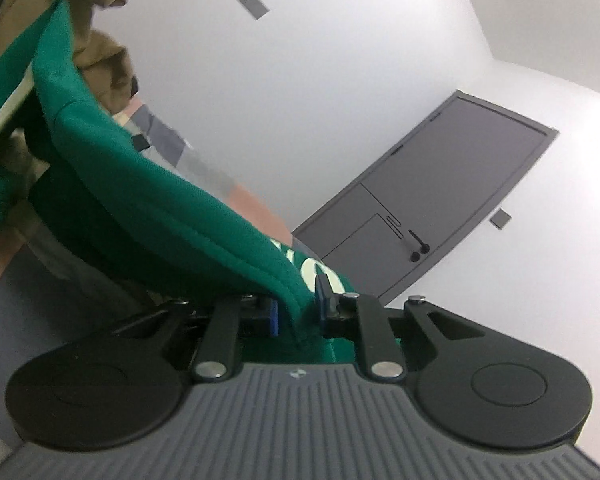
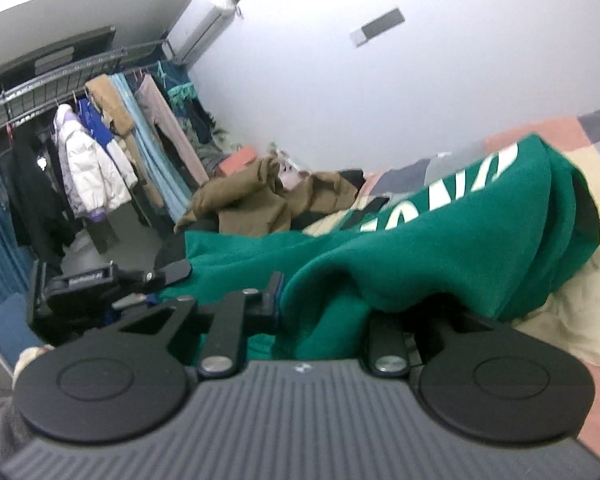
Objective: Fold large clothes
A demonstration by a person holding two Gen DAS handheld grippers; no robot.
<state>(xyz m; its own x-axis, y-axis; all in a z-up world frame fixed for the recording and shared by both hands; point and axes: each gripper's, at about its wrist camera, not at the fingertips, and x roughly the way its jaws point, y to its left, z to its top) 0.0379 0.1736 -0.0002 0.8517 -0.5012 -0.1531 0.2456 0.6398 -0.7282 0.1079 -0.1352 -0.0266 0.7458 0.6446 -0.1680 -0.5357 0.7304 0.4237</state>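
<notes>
sweatshirt (image 2: 420,240) on bed (image 2: 572,320), rack (image 2: 80,68) behind

Large white letters on the green sweatshirt (image 2: 440,240) show only partly, "ON" legible

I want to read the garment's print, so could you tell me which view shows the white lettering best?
The right wrist view: the white lettering runs across the green sweatshirt. The left wrist view shows only a sliver of it beside the fingers.

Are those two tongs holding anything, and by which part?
Both grip the green sweatshirt: the left tongs pinch a stitched edge beside the white lettering; the right tongs hold bunched fabric, exact part hidden.
</notes>
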